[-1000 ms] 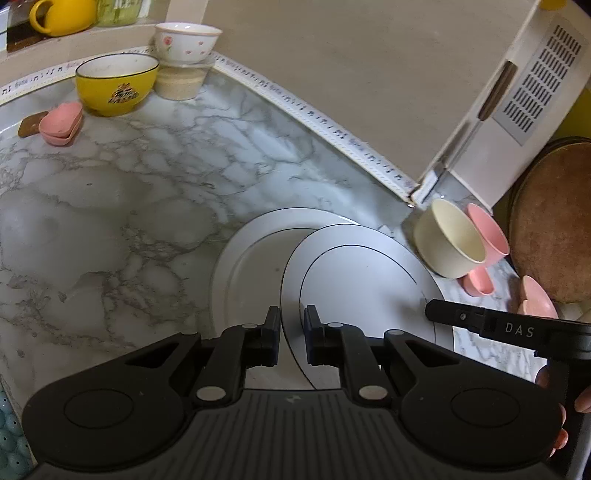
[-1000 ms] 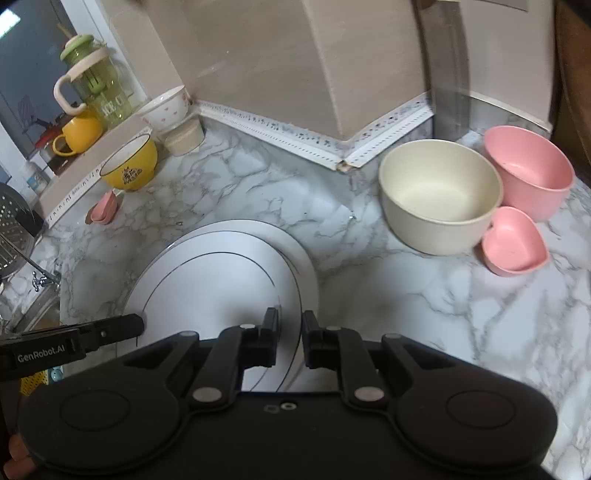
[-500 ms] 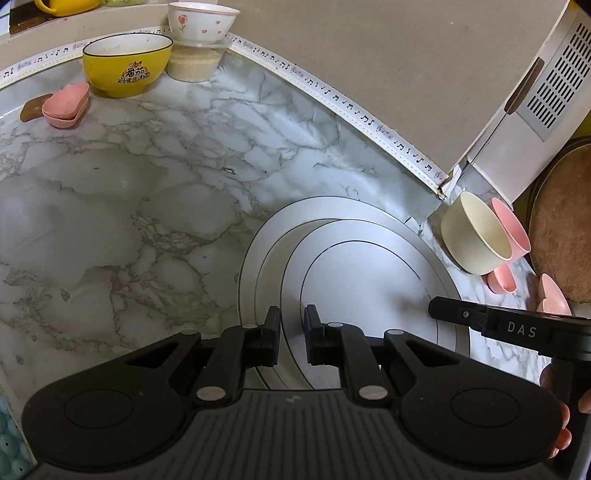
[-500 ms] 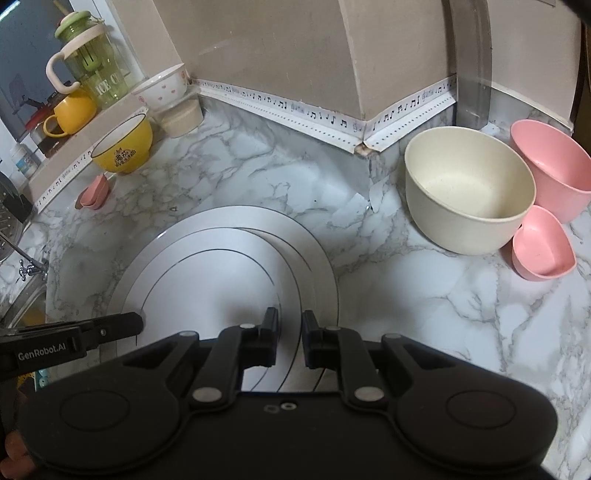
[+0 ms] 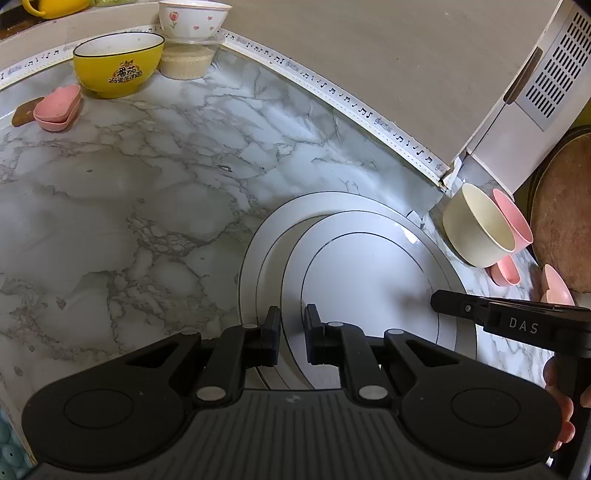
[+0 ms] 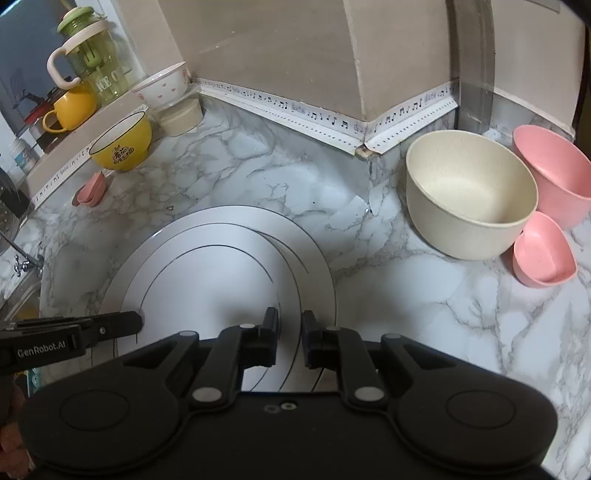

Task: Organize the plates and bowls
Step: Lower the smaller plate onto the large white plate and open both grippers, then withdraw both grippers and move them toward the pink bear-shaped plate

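Note:
A white plate (image 5: 369, 280) with a thin black ring is held over a second white plate (image 5: 262, 236) on the marble counter, nearly centred on it. My left gripper (image 5: 291, 325) is shut on the upper plate's left rim. My right gripper (image 6: 290, 328) is shut on its right rim; that plate (image 6: 207, 288) and the lower plate (image 6: 314, 258) also show in the right wrist view. A cream bowl (image 6: 469, 192), a pink bowl (image 6: 554, 173) and a small pink dish (image 6: 543, 251) stand to the right.
A yellow bowl (image 5: 118, 62), a white flowered bowl (image 5: 192, 18) on a lidded tub and small pink dishes (image 5: 59, 107) stand at the back left. A white appliance (image 5: 535, 85) and a brown board (image 5: 565, 214) are at the right. A sink tap (image 6: 22, 262) is left.
Both grippers have carried the upper plate over the lower plate, so the two plates now overlap almost fully. Both views have moved closer to the counter and back wall.

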Available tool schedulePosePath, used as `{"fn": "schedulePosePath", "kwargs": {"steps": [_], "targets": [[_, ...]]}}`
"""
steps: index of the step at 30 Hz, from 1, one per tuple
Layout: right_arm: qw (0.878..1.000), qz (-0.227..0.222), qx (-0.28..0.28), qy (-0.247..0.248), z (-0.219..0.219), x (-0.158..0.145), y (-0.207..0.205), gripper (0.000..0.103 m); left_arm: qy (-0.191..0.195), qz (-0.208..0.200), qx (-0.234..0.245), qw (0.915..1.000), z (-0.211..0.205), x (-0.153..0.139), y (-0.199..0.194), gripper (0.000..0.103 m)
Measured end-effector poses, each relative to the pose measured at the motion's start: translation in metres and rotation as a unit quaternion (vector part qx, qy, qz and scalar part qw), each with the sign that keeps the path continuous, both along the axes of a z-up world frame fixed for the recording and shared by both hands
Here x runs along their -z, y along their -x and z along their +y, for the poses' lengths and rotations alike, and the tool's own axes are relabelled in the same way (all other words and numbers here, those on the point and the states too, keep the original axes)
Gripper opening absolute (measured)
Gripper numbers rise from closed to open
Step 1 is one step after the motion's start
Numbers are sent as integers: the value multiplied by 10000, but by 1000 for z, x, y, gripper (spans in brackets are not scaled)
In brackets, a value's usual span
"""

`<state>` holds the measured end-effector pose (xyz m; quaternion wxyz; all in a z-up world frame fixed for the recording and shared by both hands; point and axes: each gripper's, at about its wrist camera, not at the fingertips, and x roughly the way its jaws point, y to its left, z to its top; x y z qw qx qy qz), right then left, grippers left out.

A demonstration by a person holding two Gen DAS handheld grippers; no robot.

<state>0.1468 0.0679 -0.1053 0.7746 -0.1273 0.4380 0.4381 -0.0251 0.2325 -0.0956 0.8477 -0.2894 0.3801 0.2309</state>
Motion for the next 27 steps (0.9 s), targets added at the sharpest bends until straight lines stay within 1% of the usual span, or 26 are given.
{"fn": "schedulePosePath", "kwargs": {"steps": [2, 4, 8, 12, 15, 17, 21, 27], "targets": [[10000, -88, -34, 31, -1, 0, 0, 8, 32, -2, -12, 10000, 1, 0, 0, 12], [9998, -158, -53, 76, -1, 1, -1, 4, -28, 11, 1, 10000, 1, 0, 0, 12], [9998, -175, -56, 67, -2, 1, -2, 3, 5, 23, 10, 10000, 2, 0, 1, 12], [9998, -167, -48, 62, -2, 1, -1, 3, -22, 146, 70, 9999, 1, -2, 0, 12], [10000, -19, -12, -15, -4, 0, -4, 10, -48, 181, 85, 9998, 3, -4, 0, 12], [10000, 77, -7, -57, -5, -1, -4, 16, -85, 189, 85, 9997, 3, -6, 0, 12], [10000, 44, -69, -52, -7, -4, 3, 19, -157, 181, 96, 9997, 2, -10, 2, 12], [9997, -143, -154, -97, -13, -15, 15, 22, -463, 31, 233, 9987, -13, -24, 2, 12]]}}
